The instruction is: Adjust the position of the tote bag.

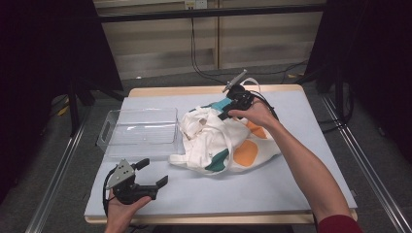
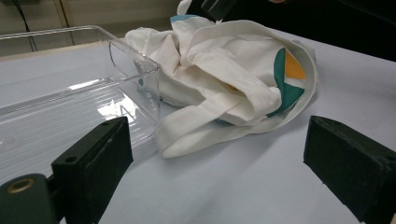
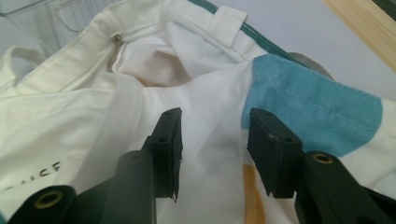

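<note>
A crumpled white cloth bag [image 1: 228, 141] with teal, orange and blue patches lies in the middle of the pale blue table [image 1: 272, 194]. My right gripper [image 1: 225, 114] rests on the bag's far upper part. In the right gripper view its jaws [image 3: 214, 119] stand partly apart over a fold of white cloth [image 3: 93, 107], beside a blue patch [image 3: 308, 112]. My left gripper [image 1: 154, 171] is held near the front left of the table, wide open and empty. In the left gripper view [image 2: 219, 135] it faces the bag [image 2: 233, 70] from a short distance.
A clear plastic bin [image 1: 104, 133] stands left of the bag, its corner [image 2: 135, 70] touching the cloth. A person's right forearm [image 1: 301, 160] crosses the table's right side. Cables run along the floor behind the table.
</note>
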A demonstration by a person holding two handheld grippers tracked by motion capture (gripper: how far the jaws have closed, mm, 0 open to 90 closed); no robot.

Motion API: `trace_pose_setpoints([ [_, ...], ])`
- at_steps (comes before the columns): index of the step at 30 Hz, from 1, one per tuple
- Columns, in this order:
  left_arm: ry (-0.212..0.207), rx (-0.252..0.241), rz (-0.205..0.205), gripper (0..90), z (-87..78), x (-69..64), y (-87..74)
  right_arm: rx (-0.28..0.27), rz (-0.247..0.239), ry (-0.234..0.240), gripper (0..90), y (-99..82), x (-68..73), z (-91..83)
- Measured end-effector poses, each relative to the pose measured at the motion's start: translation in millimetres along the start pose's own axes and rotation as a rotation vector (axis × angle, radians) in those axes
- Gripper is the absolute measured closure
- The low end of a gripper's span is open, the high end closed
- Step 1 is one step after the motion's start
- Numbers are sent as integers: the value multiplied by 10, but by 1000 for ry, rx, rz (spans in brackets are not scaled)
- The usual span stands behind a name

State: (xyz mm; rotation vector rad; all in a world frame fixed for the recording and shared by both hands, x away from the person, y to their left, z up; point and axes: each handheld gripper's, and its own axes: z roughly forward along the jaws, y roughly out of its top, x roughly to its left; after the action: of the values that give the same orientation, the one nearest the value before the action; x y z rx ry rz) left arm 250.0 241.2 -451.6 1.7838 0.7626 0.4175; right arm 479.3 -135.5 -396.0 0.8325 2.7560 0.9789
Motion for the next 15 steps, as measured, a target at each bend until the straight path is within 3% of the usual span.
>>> trace_pose_setpoints([
  [11,-6,13,4,77,-20,-10,-9,72,43,-31,487,93,-37,331],
  [15,-4,18,2,79,-15,-9,-12,100,57,-58,608,81,-64,393],
])
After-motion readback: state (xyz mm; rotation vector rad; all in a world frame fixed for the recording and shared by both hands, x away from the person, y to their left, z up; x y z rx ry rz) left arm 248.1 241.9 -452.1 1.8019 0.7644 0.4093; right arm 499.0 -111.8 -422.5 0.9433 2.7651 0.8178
